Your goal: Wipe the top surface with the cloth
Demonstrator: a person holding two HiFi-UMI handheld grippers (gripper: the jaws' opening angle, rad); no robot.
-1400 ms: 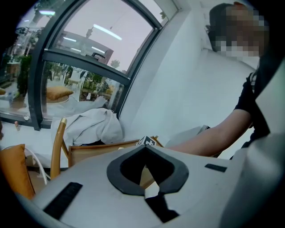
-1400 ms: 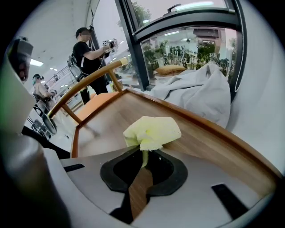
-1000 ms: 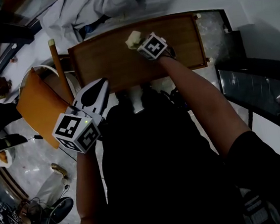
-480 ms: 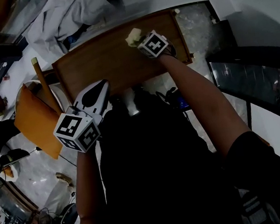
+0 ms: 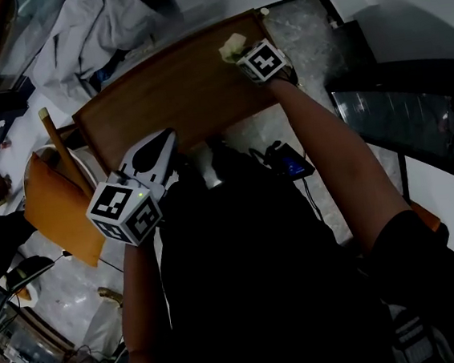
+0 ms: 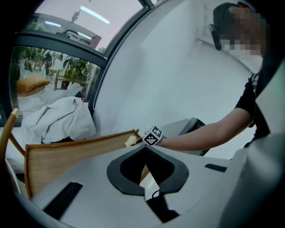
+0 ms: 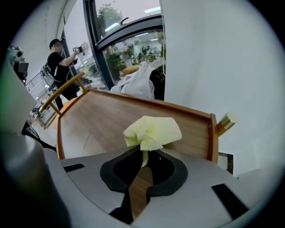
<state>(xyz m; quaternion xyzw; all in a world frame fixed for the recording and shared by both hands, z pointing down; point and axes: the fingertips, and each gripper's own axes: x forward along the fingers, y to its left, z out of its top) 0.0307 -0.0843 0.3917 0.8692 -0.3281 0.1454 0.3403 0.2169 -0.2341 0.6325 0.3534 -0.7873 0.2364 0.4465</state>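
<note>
The right tool (image 7: 143, 151) has its jaws closed on a pinch of the cloth (image 7: 153, 131), a pale yellow, soft, crumpled wad that bunches out beyond the jaw tips. The cloth lies at the far right corner of the bench (image 7: 102, 120); contact with the surface cannot be confirmed. The bench has a smooth, brown, wood-grain rectangular top with a thin raised rim. The left tool (image 6: 144, 149) is held off the bench's near edge, jaws closed tip to tip with nothing between them.
</note>
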